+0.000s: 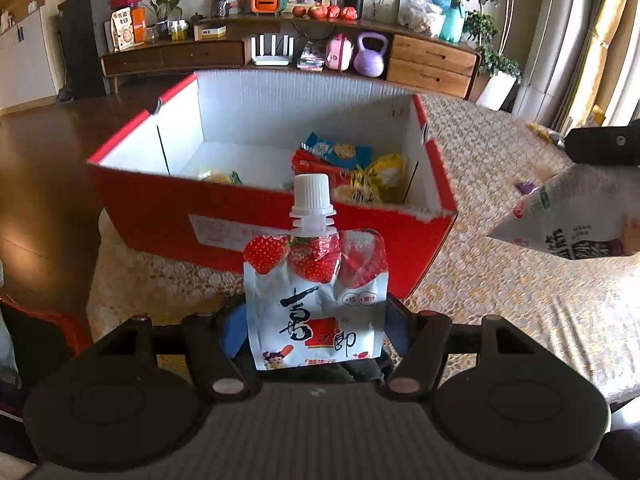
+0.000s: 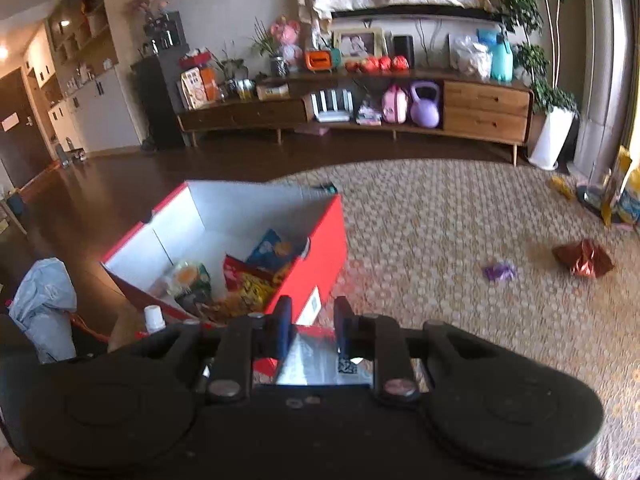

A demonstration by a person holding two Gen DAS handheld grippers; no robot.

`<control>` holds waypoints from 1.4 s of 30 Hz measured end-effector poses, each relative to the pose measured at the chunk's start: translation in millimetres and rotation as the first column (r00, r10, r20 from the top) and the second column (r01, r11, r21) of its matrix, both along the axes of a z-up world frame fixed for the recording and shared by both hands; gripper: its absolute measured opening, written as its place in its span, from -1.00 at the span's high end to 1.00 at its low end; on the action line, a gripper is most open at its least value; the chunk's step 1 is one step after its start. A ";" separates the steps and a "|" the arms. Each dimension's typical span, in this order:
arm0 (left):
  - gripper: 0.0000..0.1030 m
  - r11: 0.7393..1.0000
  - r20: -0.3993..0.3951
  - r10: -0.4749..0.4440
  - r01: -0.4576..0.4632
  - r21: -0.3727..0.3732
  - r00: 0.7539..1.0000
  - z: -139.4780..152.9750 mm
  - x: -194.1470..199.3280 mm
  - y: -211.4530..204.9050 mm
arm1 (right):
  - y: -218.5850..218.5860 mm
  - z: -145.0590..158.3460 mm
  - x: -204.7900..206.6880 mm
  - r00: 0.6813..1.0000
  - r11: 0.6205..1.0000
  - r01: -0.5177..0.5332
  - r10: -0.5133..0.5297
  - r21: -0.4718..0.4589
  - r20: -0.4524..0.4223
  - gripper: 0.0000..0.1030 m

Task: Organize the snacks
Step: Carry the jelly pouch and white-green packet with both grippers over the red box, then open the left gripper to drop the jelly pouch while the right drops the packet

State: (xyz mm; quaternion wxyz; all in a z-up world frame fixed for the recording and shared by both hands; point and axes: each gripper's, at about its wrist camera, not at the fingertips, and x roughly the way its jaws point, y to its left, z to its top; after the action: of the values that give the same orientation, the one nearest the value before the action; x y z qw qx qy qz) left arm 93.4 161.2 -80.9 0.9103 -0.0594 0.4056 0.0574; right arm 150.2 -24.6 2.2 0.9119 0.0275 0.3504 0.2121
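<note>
We hold the left gripper (image 1: pixel 316 332) angled downward, its jaws pressed on one upright white strawberry-printed spouted drink pouch (image 1: pixel 316 292). The right gripper (image 2: pixel 312 330), likewise tilted, pinches one silver-white printed snack bag (image 2: pixel 320 364), mostly hidden. Beyond sits one red open-topped cardboard box (image 1: pixel 168 208) on the woven patterned carpet (image 2: pixel 440 240), holding several overlapping snack packets (image 1: pixel 352 168) we cannot count.

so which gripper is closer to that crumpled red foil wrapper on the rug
Right. The right gripper has the red foil wrapper on the rug ahead to its right. The left gripper holds the strawberry pouch before the red box; no wrapper shows there.
</note>
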 end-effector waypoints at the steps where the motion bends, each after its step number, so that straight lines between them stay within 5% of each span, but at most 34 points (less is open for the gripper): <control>1: -0.31 1.000 0.006 -0.002 0.002 -0.003 1.000 5.0 -2.1 1.1 | -0.2 4.2 -0.4 1.000 1.000 -0.002 0.002 0.004 0.008 0.60; 10: -0.31 0.999 0.053 -0.019 0.020 -0.029 0.998 61.7 -3.2 22.2 | 11.2 30.5 9.4 0.998 0.999 -0.027 0.025 0.023 0.062 0.60; 18: -0.32 1.000 0.077 -0.012 0.010 0.026 0.997 94.7 38.4 55.6 | 45.6 40.8 30.8 0.994 0.998 -0.063 0.061 0.026 0.088 0.60; 28: -0.32 0.999 -0.028 0.020 -0.019 0.045 0.999 61.2 103.1 95.0 | 95.2 21.2 69.5 0.989 0.992 -0.120 0.117 0.027 0.090 0.60; 42: -0.32 0.997 -0.160 -0.035 0.046 0.070 0.986 -0.1 143.5 93.2 | 118.4 -34.6 90.7 0.989 0.989 -0.146 0.146 0.004 0.025 0.60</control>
State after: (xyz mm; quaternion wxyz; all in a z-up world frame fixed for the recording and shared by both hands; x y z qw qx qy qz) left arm 236.9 254.4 -81.0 0.8776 -0.0131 0.4756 0.0583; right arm 240.9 93.8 -32.4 0.8981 0.0019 0.3394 0.2797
